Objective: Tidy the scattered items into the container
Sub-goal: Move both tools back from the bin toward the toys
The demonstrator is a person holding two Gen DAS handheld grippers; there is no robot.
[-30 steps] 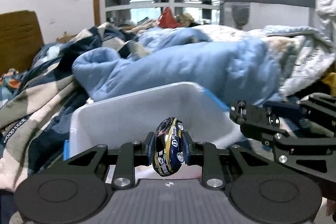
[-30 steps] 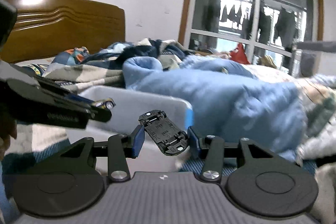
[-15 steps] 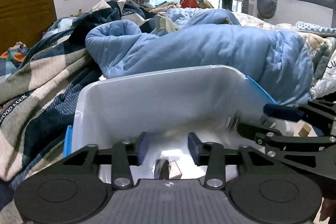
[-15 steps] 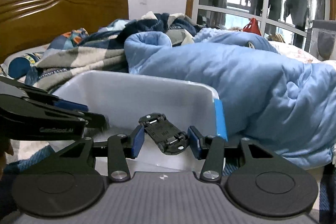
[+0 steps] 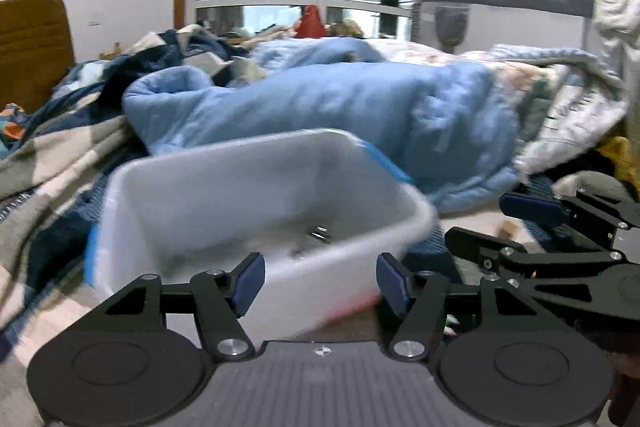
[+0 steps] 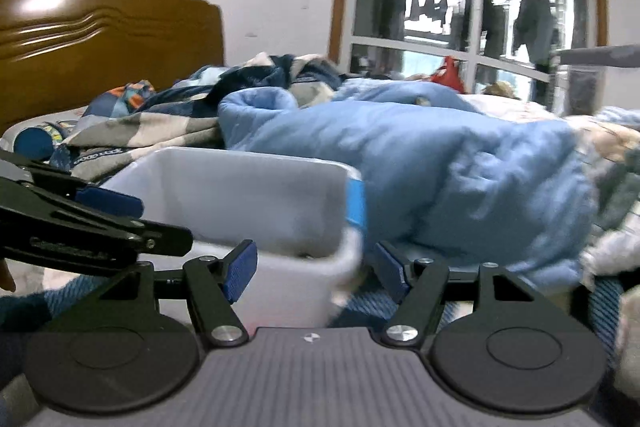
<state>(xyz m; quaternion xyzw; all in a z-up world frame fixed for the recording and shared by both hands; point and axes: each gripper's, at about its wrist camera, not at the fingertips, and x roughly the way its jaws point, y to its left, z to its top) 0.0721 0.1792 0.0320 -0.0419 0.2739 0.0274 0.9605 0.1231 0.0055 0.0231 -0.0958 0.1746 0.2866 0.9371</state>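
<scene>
Both tongs are spread wide with nothing between their blue pads. The left tongs hover just in front of the near wall of a white plastic tub, which sits on a bed covered with rumpled bedding. The right tongs hover at the tub's near right corner, beside the blue clip on its side. In the left wrist view the right tongs reach in from the right edge, apart from the tub; in the right wrist view the left tongs reach in from the left, over the tub's near left rim. Inside the tub, low against the floor, something small and dark with a metallic glint lies partly hidden by the near wall; motion blur makes it hard to tell what it is. A light blue quilt is heaped just behind the tub, with a checked blanket to the left and a wooden headboard beyond.
</scene>
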